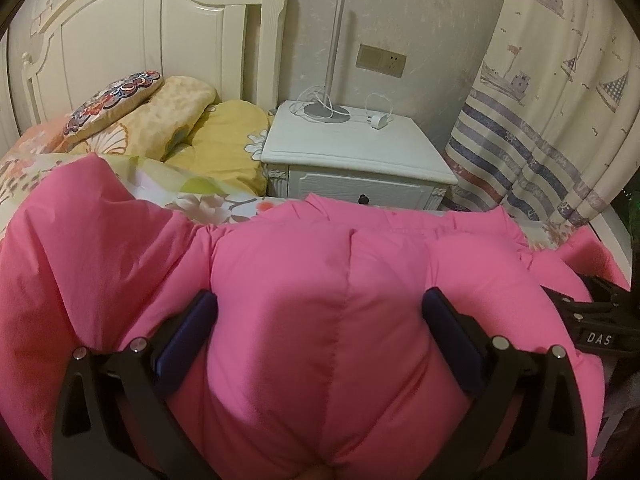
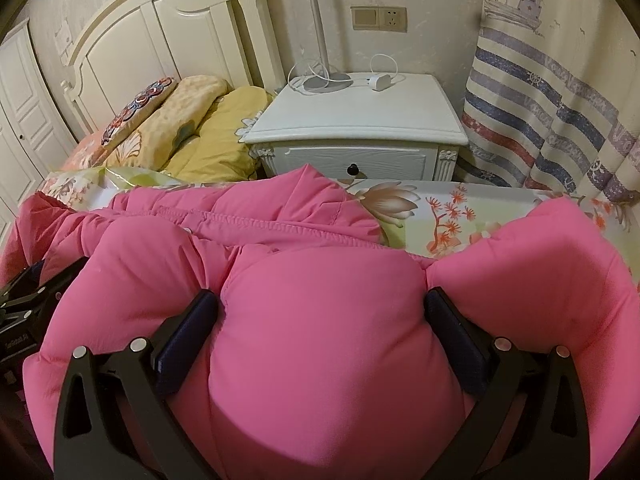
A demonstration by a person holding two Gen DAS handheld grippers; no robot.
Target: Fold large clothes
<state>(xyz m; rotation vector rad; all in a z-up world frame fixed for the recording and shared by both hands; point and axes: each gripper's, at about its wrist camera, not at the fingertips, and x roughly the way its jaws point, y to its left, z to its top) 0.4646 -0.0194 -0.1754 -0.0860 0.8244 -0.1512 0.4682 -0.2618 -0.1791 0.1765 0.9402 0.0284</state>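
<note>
In the left wrist view, a white nightstand stood ahead of the left gripper, carrying a lamp base and a white charger with its cord. Yellow pillows lay ahead to the left against a cream headboard, and a striped curtain with boats on it hung ahead to the right. The puffy pink jacket filled the foreground on the flowered bed sheet. The gripper's fingers were spread wide and pressed against a thick quilted bulge of the jacket on both sides, clamped on it. The other gripper's black frame showed at the far right edge.

In the right wrist view, the same nightstand, pillows and curtain sat ahead of the right gripper, with a wall socket above. Its fingers likewise squeezed a soft, rounded fold of the jacket, which lay on the sheet.
</note>
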